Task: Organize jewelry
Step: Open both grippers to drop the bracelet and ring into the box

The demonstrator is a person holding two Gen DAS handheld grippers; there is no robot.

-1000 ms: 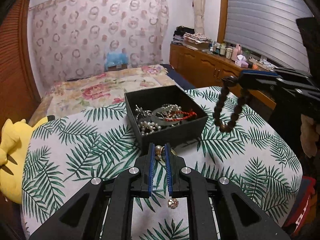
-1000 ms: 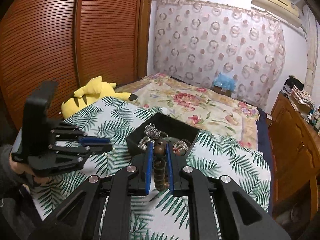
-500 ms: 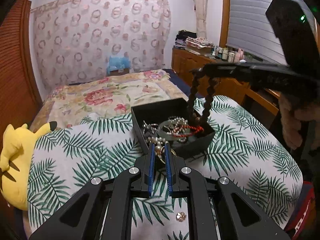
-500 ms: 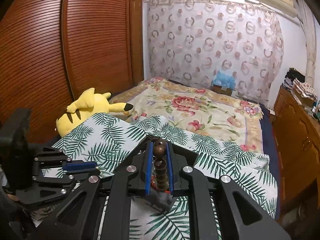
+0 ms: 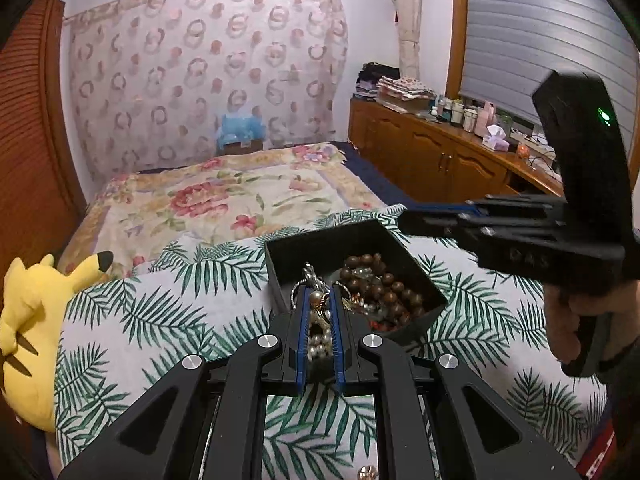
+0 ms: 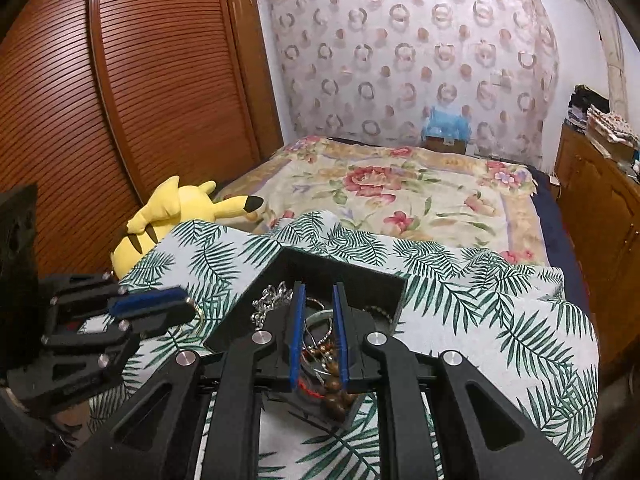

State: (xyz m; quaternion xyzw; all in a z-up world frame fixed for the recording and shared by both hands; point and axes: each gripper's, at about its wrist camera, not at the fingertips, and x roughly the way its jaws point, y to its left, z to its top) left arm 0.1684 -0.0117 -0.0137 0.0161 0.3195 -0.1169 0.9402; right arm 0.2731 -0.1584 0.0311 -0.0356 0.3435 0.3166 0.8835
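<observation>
The wooden bead bracelet (image 5: 382,286) lies inside the black box (image 5: 320,244), beneath the right gripper (image 6: 318,334), whose jaws stand apart, empty. The left gripper (image 5: 319,332) pinches a pearl piece (image 5: 319,300) at the box's near edge; next, I judge, it moves over the box and lets go.

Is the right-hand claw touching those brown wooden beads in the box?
Apart. The left wrist view shows the right gripper held above the black box, with clear space down to the brown bead bracelet lying inside.
</observation>
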